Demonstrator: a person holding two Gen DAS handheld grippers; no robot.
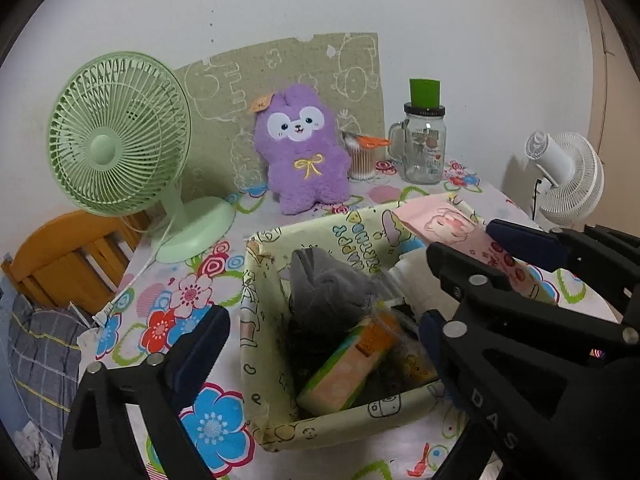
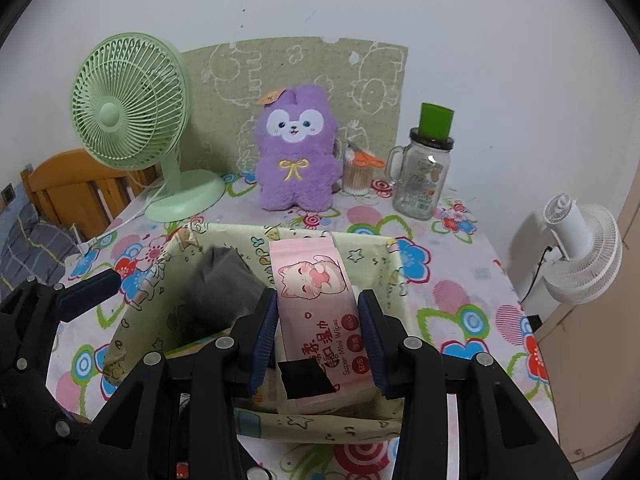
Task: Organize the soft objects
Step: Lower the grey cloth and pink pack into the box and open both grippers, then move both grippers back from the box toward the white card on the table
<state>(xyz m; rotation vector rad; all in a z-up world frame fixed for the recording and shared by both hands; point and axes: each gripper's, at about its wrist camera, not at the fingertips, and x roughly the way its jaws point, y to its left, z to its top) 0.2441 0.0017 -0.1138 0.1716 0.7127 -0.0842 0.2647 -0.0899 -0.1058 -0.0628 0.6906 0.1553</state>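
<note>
From the left wrist view, the left gripper (image 1: pixel 316 332) stands with its jaws spread wide and nothing between them, straddling the near-left corner of the cloth basket (image 1: pixel 344 428) on the flowered bench (image 1: pixel 160 312); the pack of wipes (image 1: pixel 472 244) hangs over the basket's far-right side, pinched by the right gripper (image 1: pixel 460 240) that reaches in from the right; inside the basket lie a grey soft bundle (image 1: pixel 324 284) and an orange-green packet (image 1: pixel 348 368); the purple plush (image 1: pixel 304 148) sits upright at the far edge, well apart from both.

From the right wrist view, the right gripper (image 2: pixel 318 304) has its jaws pressed on the long sides of the wipes pack (image 2: pixel 316 296), whose long axis runs near to far, straight along the fingers; the pack sits above the basket's (image 2: pixel 132 332) right half, just beside the grey bundle (image 2: pixel 224 292); so the right hand is plainly the nearer, and I judge the drop calls only for lowering and letting go.
</note>
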